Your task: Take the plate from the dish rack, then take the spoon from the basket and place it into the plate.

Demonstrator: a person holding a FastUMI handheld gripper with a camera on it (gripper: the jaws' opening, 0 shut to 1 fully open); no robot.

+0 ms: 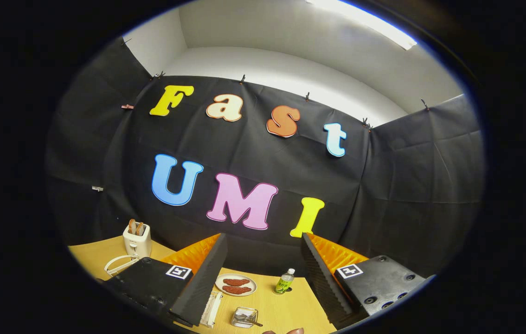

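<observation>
Gripper view: tool gaping — plate holds sausages.

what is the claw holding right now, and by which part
Nothing: the claw is open, fingers apart above the table, with nothing between them.

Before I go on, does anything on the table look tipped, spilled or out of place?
Nothing stands out. The open gripper holds nothing; white toaster, green bottle stand upright, and the white plate lies flat on the wooden table.
</observation>
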